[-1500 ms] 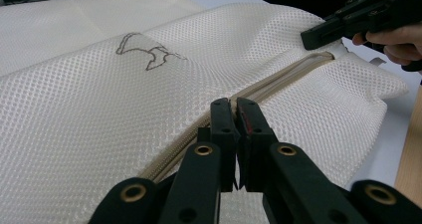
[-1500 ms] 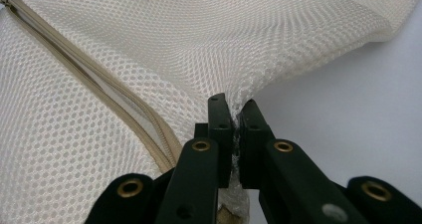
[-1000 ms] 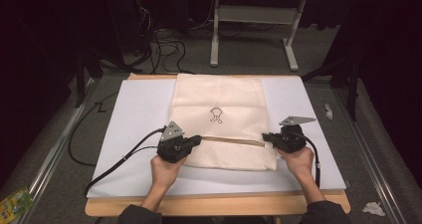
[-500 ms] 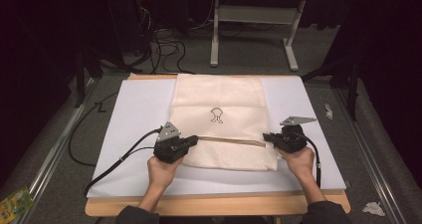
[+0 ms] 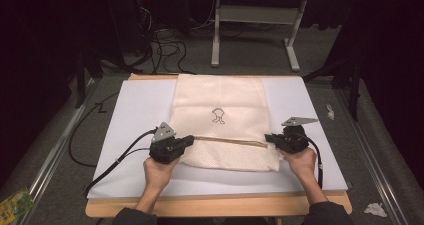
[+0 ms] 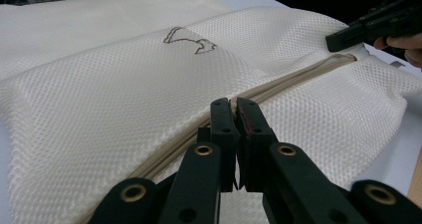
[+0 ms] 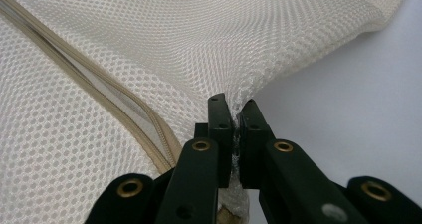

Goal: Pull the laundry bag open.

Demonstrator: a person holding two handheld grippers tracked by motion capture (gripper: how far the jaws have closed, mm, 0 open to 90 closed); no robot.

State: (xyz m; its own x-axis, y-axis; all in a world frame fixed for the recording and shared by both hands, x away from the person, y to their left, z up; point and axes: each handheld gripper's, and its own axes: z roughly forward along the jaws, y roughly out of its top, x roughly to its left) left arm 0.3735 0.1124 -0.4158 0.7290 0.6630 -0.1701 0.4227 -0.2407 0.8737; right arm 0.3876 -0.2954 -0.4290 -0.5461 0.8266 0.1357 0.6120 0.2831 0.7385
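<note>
A cream mesh bag (image 5: pixel 220 97) with a small dark emblem lies flat on a white sheet (image 5: pixel 140 105). A beige zipper (image 5: pixel 230 141) crosses the bag's near part. My left gripper (image 5: pixel 192 139) is at the zipper's left end. In the left gripper view its jaws (image 6: pixel 234 104) are closed together right on the zipper (image 6: pixel 298 74). My right gripper (image 5: pixel 268 137) is at the bag's right edge. In the right gripper view it (image 7: pixel 234 102) pinches a fold of the mesh (image 7: pixel 249 35) just beside the zipper (image 7: pixel 99 94), whose teeth stand slightly parted.
The white sheet covers a wooden table whose front edge (image 5: pixel 215 205) is nearest the person. Black cables (image 5: pixel 115 160) trail off the left side. Bare sheet lies left and right of the bag. Table legs and wires stand on the dark floor behind.
The left gripper has slid slightly to the left along the zipper. The right gripper and the bag's right edge have stayed put.
</note>
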